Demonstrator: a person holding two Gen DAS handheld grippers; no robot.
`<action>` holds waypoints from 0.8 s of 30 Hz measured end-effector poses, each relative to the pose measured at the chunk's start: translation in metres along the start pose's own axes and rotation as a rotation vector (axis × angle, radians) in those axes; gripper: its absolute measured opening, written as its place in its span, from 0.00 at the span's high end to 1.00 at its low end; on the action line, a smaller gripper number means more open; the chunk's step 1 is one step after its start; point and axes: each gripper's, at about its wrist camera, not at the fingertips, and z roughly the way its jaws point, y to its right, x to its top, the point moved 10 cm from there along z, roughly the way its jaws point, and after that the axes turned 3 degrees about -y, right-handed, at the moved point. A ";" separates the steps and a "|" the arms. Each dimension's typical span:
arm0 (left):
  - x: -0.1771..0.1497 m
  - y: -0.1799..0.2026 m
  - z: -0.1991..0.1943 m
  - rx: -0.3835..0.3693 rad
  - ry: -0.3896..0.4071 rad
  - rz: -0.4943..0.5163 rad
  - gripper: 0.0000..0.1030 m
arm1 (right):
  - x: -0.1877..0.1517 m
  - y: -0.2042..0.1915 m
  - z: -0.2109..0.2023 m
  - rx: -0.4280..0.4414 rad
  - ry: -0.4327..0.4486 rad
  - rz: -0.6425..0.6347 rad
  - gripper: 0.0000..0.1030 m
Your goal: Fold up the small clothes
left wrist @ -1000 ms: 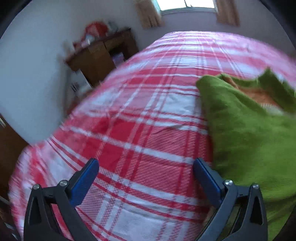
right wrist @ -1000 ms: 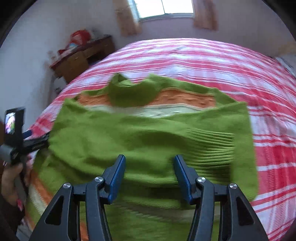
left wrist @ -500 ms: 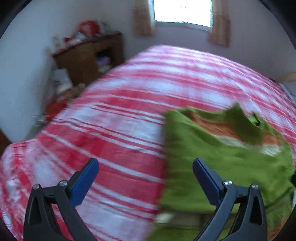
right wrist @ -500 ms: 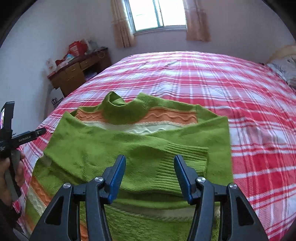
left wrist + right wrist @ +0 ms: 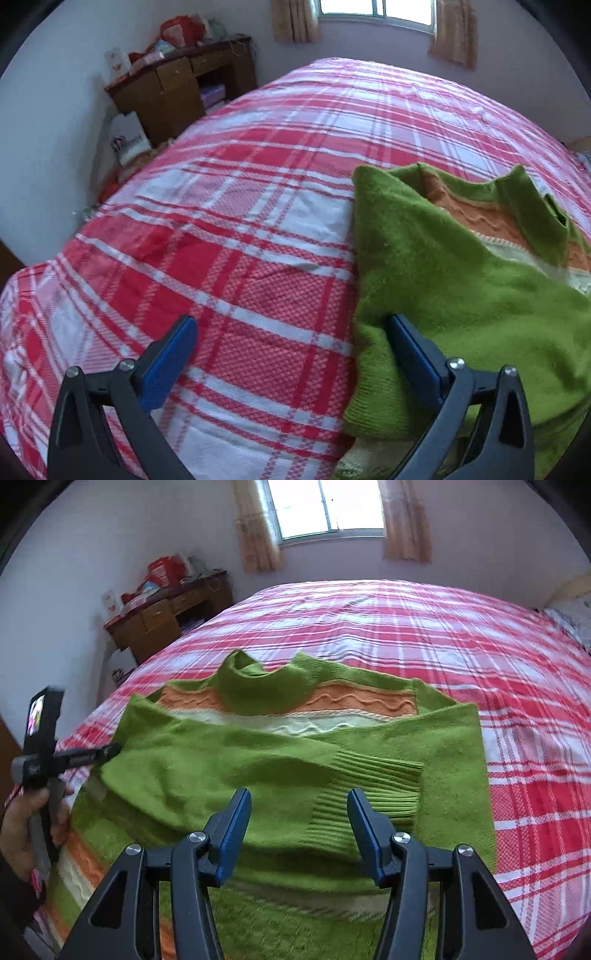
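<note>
A green knitted sweater (image 5: 258,753) with orange and white stripes lies on the red plaid bed (image 5: 424,635), both sleeves folded across its front, collar at the far side. A ribbed cuff (image 5: 369,782) lies just beyond my right gripper (image 5: 299,805), which is open and empty above the sweater's middle. My left gripper (image 5: 291,328) is open and empty at the sweater's left edge (image 5: 424,280), its right finger (image 5: 410,347) on the green knit. The left gripper also shows in the right wrist view (image 5: 110,749), held by a hand.
A wooden desk (image 5: 177,96) with clutter stands against the wall at the back left, a white bag (image 5: 127,138) beside it. A curtained window (image 5: 328,509) is in the far wall. A pillow (image 5: 572,616) lies at the far right.
The left gripper has swung and now sits at the sweater's left edge. The right gripper has pulled back a little from the sweater. Both stay open.
</note>
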 end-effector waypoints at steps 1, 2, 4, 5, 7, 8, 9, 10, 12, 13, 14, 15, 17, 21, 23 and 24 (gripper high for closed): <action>-0.001 0.001 0.000 0.001 0.012 0.003 0.00 | 0.000 0.001 0.001 0.011 -0.002 0.009 0.46; -0.002 0.002 0.002 -0.003 0.018 0.007 0.00 | -0.002 0.001 0.004 0.014 -0.008 0.007 0.46; 0.000 0.000 0.003 -0.014 0.016 -0.001 0.00 | -0.015 0.004 0.020 -0.005 -0.089 -0.017 0.46; 0.000 0.000 0.005 -0.022 0.010 -0.003 0.00 | -0.014 0.006 0.019 -0.006 -0.075 -0.012 0.46; -0.001 -0.002 0.006 -0.037 0.005 -0.001 0.00 | -0.009 0.016 0.012 -0.029 -0.064 0.031 0.46; -0.003 -0.003 0.005 -0.040 0.008 0.000 0.00 | -0.007 0.018 0.009 -0.030 -0.056 0.046 0.46; -0.004 -0.003 0.004 -0.042 0.014 0.002 0.00 | -0.003 0.020 0.005 -0.018 -0.037 0.060 0.46; -0.006 -0.003 0.002 -0.042 0.019 0.007 0.00 | 0.001 0.019 0.000 0.005 -0.013 0.070 0.46; -0.006 -0.002 0.002 -0.042 0.023 0.007 0.00 | 0.005 0.010 -0.005 0.022 0.010 0.035 0.46; -0.006 -0.002 0.001 -0.038 0.025 0.008 0.00 | 0.006 0.008 -0.003 0.018 0.008 0.021 0.46; -0.006 -0.002 0.001 -0.033 0.027 0.010 0.00 | 0.005 0.004 0.003 0.023 -0.012 0.007 0.46; -0.005 -0.001 0.000 -0.029 0.030 0.013 0.00 | 0.004 0.002 0.013 0.042 -0.048 0.007 0.46; -0.005 -0.001 0.000 -0.025 0.036 0.016 0.00 | -0.003 0.007 0.032 0.040 -0.112 0.019 0.46; -0.007 -0.001 -0.001 -0.034 0.036 0.012 0.00 | -0.007 0.009 0.029 0.028 -0.104 0.005 0.46; -0.007 -0.002 -0.001 -0.045 0.035 0.006 0.00 | -0.013 0.010 0.024 0.015 -0.092 -0.022 0.46; -0.008 -0.002 -0.001 -0.049 0.035 0.004 0.00 | -0.015 0.010 0.022 0.020 -0.086 -0.019 0.46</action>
